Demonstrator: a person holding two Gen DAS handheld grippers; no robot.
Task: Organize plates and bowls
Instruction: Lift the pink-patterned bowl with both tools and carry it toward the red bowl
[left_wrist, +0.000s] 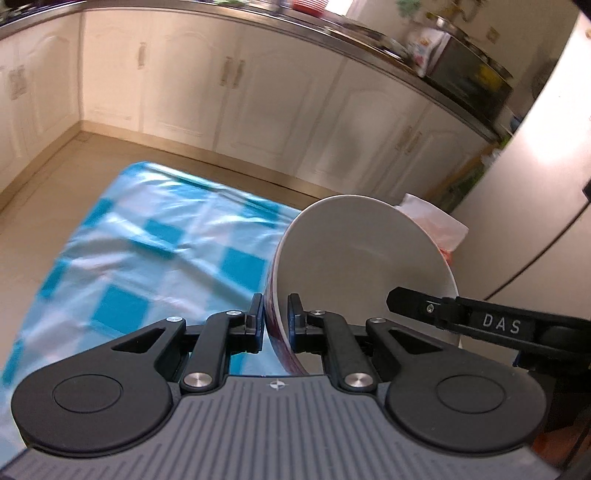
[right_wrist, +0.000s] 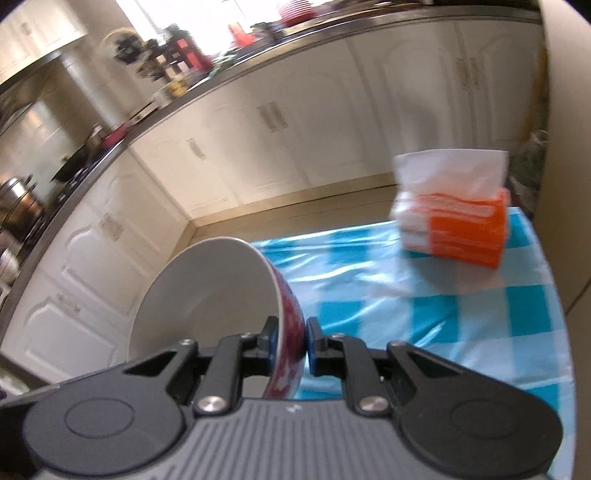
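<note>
One bowl (left_wrist: 354, 266), white inside with a red patterned outside, hangs tilted above the blue-and-white checked tablecloth (left_wrist: 147, 258). My left gripper (left_wrist: 276, 314) is shut on its left rim, one pad inside and one outside. From the right, a finger (left_wrist: 417, 304) of my right gripper reaches the opposite rim. In the right wrist view the same bowl (right_wrist: 207, 291) spreads to the left, and my right gripper (right_wrist: 291, 332) is shut on its red-walled rim. The bowl's base is hidden in both views.
An orange tissue pack (right_wrist: 454, 229) with a white tissue sticking up stands on the cloth (right_wrist: 443, 332) at the far right; its top shows behind the bowl (left_wrist: 436, 221). Cream cabinets (left_wrist: 258, 103) under a dark cluttered counter ring the floor. A pale fridge (left_wrist: 535, 166) stands right.
</note>
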